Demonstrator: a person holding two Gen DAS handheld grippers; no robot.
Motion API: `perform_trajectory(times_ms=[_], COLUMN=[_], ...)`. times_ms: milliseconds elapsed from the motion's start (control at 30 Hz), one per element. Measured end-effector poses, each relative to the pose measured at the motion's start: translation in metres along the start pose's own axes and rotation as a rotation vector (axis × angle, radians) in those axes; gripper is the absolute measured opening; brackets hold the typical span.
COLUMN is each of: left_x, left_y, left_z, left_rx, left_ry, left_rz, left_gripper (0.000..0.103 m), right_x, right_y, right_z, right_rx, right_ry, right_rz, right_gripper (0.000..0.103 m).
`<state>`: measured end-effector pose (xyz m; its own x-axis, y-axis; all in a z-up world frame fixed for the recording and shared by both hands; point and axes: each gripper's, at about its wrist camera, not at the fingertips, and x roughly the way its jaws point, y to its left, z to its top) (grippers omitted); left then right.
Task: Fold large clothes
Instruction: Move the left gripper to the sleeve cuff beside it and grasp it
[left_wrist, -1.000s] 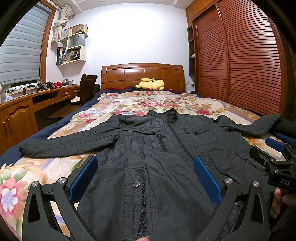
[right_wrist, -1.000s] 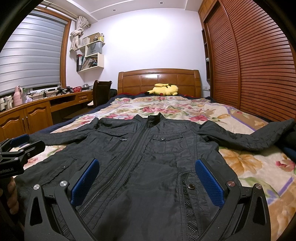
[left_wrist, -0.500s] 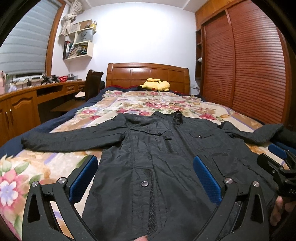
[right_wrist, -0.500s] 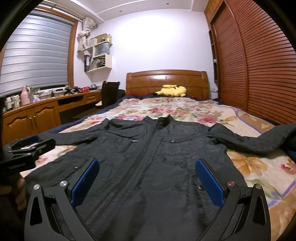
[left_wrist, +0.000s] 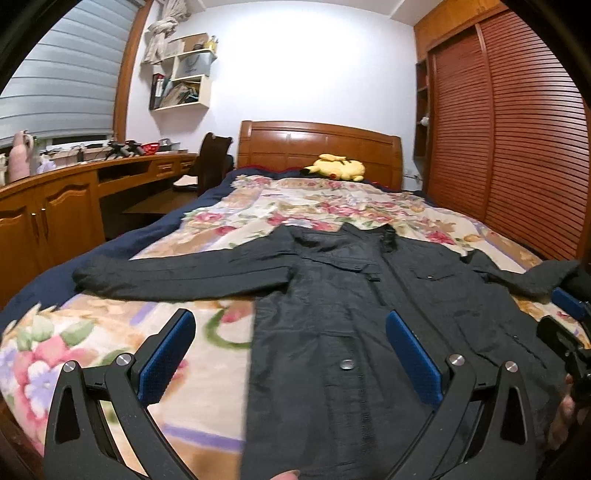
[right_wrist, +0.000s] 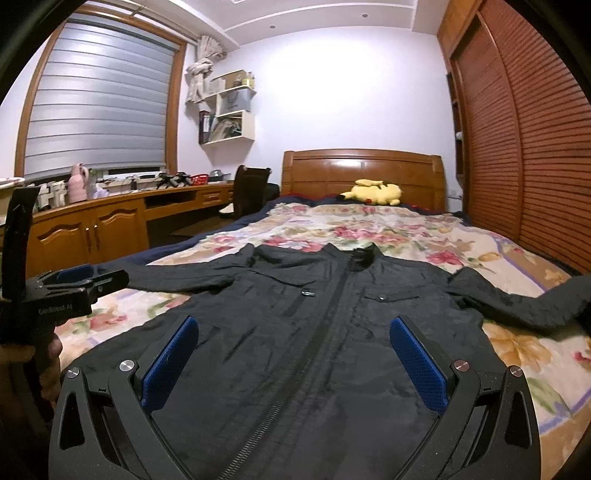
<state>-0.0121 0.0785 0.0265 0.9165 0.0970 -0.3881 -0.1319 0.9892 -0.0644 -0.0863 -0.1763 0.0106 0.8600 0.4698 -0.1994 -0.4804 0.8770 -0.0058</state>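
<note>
- We hold the left gripper (left_wrist: 290, 354) and the right gripper (right_wrist: 293, 352) above the hem, both with fingers wide apart and empty.
- The jacket (right_wrist: 325, 332) lies flat on the bed (right_wrist: 406, 225), front up, sleeves spread.
- Its slick fabric may slip if we pinch only one layer.
- We count one jacket, two sleeves, two grippers.
</note>
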Motion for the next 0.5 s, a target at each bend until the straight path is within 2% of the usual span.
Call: perform_trajectory(times_ms=[300,500], left_x=[0.017,0.027], left_y=[0.058,0.099], left_z=[-0.002,-0.002], left_rx=[-0.034,-0.039], left_ry=[0.051,0.086], left_rz=[0.002,0.063], left_gripper=[0.103,0.103], right_x=[0.013,0.028], right_y=[0.001,0.009], right_z=[0.009,0.016], right_rx=[-0.033,-0.058], right_ry=[0.016,0.028], right_rz=[0.041,0.072], right_gripper=[0.103,0.103])
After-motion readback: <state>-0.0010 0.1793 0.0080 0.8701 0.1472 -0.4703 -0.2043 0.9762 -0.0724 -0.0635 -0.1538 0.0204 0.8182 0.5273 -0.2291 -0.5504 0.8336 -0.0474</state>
